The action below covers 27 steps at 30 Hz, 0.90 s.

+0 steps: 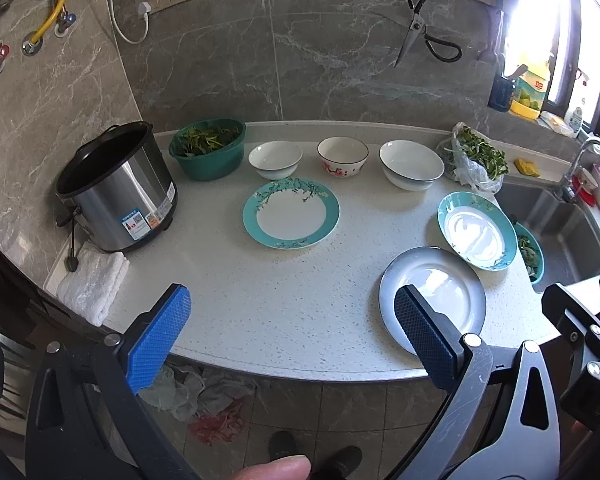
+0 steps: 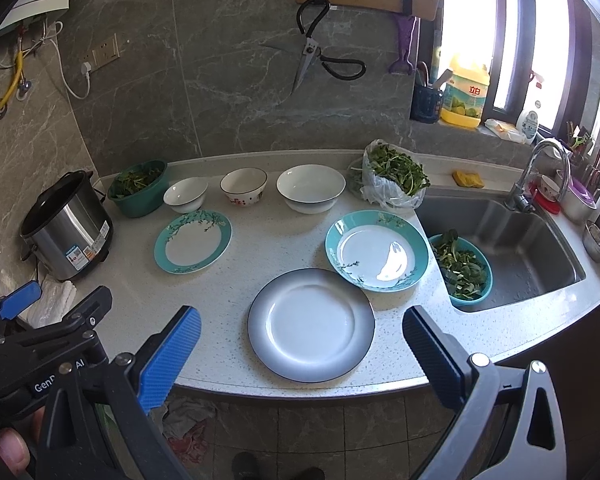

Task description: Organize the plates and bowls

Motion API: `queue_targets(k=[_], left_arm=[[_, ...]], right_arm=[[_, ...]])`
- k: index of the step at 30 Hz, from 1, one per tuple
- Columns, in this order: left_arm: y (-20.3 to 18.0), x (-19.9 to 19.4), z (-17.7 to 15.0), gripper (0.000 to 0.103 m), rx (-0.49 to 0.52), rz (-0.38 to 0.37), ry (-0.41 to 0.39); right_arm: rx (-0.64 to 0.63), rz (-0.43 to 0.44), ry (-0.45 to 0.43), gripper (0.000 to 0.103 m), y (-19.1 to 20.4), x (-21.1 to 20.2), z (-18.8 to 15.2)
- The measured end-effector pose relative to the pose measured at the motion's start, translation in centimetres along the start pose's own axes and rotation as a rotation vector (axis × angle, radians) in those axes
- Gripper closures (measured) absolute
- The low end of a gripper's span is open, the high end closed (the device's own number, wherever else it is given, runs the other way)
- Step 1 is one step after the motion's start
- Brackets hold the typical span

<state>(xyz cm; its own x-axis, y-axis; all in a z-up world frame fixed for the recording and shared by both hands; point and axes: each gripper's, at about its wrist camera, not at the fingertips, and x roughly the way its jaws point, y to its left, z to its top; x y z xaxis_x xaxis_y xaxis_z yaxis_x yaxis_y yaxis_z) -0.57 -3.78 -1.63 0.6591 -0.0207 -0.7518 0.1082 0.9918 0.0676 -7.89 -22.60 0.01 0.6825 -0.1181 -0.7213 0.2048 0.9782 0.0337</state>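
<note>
Three plates lie on the white counter (image 1: 260,300): a flat teal-rimmed plate (image 1: 291,213) (image 2: 192,241), a deep teal-rimmed plate (image 1: 477,230) (image 2: 376,249) and a grey-rimmed plate (image 1: 432,300) (image 2: 311,324). Behind them stand a small white bowl (image 1: 275,159) (image 2: 185,195), a red-flowered bowl (image 1: 343,156) (image 2: 243,187) and a large white bowl (image 1: 411,165) (image 2: 311,188). My left gripper (image 1: 292,326) is open and empty, above the counter's front edge. My right gripper (image 2: 300,354) is open and empty, over the grey-rimmed plate's near side.
A steel cooker pot (image 1: 118,188) and a folded white cloth (image 1: 92,284) sit at the left. A green basin of greens (image 1: 208,152) and a bag of greens (image 2: 394,176) stand at the back. The sink (image 2: 516,248) holds a teal basket of greens (image 2: 462,270). Scissors (image 2: 312,52) hang on the wall.
</note>
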Motion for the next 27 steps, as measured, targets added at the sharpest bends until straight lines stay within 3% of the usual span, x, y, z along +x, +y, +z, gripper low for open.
queue_targets(k=[17, 20, 24, 25, 26, 27], left_arm=[[-3.3, 3.7, 0.0, 0.000, 0.009, 0.006, 0.054], [-3.3, 5.7, -0.7, 0.000, 0.001, -0.080, 0.077], [-1.6, 10.2, -2.5, 0.000, -0.108, -0.362, 0.192], [-1.2, 11.5, -2.9, 0.000, -0.131, -0.387, 0.227], [-1.0, 13.2, -3.1, 0.000, -0.112, -0.363, 0.264], [-1.2, 14.2, -3.3, 0.000, -0.056, -0.342, 0.252]], right_arm=[[0.008, 0.033, 0.041, 0.000, -3.3, 2.5, 0.2], [0.023, 0.049, 0.056, 0.000, -4.0, 3.1, 0.0], [0.057, 0.117, 0.082, 0.000, -5.0, 5.1, -0.9], [0.081, 0.144, 0.089, 0.000, -5.6, 5.7, -1.3], [0.112, 0.169, 0.102, 0.000, -6.2, 6.6, -1.7], [0.146, 0.197, 0.116, 0.000, -7.1, 7.7, -2.2]])
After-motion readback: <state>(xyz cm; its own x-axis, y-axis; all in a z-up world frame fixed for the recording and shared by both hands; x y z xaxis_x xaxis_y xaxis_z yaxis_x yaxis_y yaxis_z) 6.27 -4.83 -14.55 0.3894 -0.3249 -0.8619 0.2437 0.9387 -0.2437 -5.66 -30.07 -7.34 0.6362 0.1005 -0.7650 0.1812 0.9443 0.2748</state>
